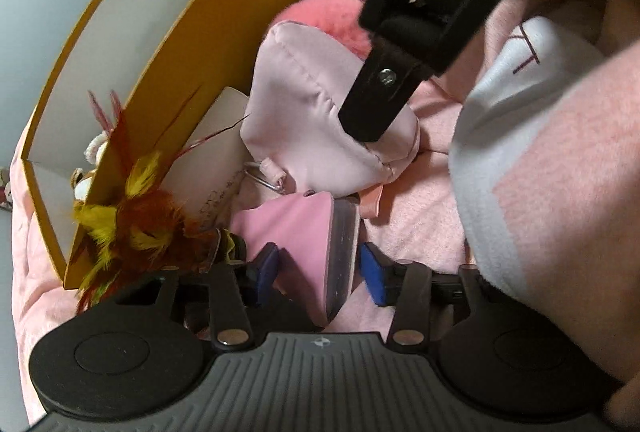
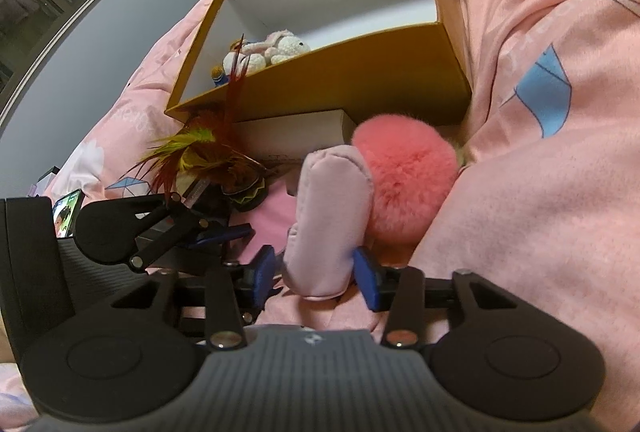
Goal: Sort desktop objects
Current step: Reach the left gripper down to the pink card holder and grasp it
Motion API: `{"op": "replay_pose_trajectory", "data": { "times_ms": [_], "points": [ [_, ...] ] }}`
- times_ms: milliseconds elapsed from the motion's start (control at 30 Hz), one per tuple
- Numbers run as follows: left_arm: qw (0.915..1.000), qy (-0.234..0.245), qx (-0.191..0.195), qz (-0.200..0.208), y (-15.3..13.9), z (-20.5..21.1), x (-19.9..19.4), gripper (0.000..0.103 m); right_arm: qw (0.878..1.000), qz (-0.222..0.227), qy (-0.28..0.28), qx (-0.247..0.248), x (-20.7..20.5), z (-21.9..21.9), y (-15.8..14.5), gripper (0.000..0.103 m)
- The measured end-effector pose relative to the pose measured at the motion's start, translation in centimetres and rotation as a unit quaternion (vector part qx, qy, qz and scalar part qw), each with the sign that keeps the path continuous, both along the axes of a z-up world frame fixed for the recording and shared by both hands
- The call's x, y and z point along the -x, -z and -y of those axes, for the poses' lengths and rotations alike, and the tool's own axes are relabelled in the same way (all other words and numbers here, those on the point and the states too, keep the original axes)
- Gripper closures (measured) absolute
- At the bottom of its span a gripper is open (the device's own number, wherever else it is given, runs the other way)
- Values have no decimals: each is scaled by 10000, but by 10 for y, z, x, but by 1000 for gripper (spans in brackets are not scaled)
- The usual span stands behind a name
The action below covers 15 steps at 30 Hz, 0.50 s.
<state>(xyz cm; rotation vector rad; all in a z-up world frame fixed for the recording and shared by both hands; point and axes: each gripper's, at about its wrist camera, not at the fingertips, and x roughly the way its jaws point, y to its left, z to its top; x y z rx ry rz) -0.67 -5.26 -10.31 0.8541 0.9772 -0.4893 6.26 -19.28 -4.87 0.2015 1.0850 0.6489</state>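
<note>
My left gripper point(image 1: 318, 272) has its blue pads around a flat pink case point(image 1: 308, 244) with a clear edge; it looks shut on it. My right gripper point(image 2: 316, 276) has its pads against a pale pink padded pouch point(image 2: 328, 212), which also shows in the left wrist view point(image 1: 304, 116) with the right gripper's finger point(image 1: 376, 104) on it. A fluffy pink pom-pom point(image 2: 404, 176) lies behind the pouch. The open orange box point(image 2: 360, 72) holds crocheted toys point(image 2: 268, 48).
A red and yellow feather toy point(image 1: 132, 220) lies against the box's side, also in the right wrist view point(image 2: 200, 156). A white flat box point(image 2: 296, 136) sits under the orange box. Pink bedding point(image 2: 540, 152) rises on the right. A phone point(image 2: 66, 212) lies at left.
</note>
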Motion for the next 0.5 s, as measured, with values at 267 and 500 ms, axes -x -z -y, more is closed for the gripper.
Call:
{"op": "replay_pose_trajectory", "data": {
  "times_ms": [267, 500],
  "points": [
    [9971, -482, 574, 100, -24, -18, -3, 73, 9979, 593, -228, -107, 14, 1, -27, 102],
    [9777, -1418, 1549, 12, -59, -54, -19, 79, 9994, 337, 1, -94, 6, 10, -22, 78]
  ]
}}
